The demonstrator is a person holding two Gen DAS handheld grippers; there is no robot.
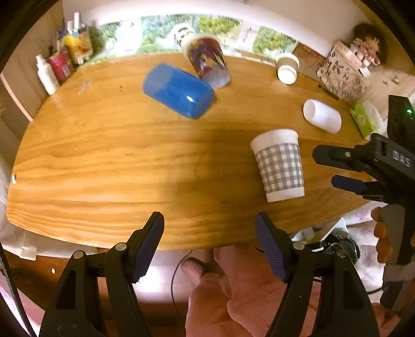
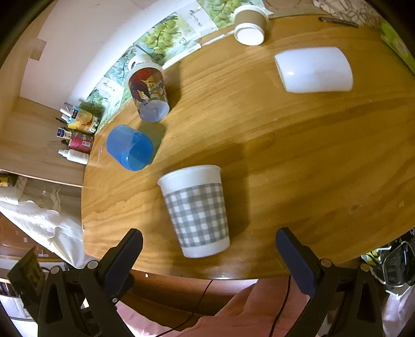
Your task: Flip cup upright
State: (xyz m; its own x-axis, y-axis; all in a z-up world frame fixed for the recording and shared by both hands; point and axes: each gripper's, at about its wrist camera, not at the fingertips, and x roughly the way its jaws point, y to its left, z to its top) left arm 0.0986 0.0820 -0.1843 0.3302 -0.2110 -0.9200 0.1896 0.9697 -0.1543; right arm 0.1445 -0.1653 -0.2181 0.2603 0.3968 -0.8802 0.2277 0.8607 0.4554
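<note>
A white cup with a grey check band (image 1: 278, 166) (image 2: 197, 211) lies on its side on the wooden table (image 1: 116, 160) (image 2: 311, 155), near the front edge. A blue cup (image 1: 179, 90) (image 2: 129, 147), a cup with a colourful print (image 1: 207, 61) (image 2: 149, 90), a plain white cup (image 1: 322, 116) (image 2: 313, 70) and a brown paper cup (image 1: 287, 68) (image 2: 251, 24) also lie tipped over. My left gripper (image 1: 209, 239) is open and empty above the front edge. My right gripper (image 2: 208, 259) (image 1: 324, 168) is open, just short of the check cup's base.
Bottles and packets (image 1: 62, 59) (image 2: 75, 137) stand at the table's far left corner. Leaf-print sheets (image 1: 160, 31) (image 2: 160, 39) line the back wall. A patterned bag (image 1: 342, 75) and a green tissue pack (image 1: 363, 121) sit at the right. Pink cloth (image 1: 246, 298) lies below the edge.
</note>
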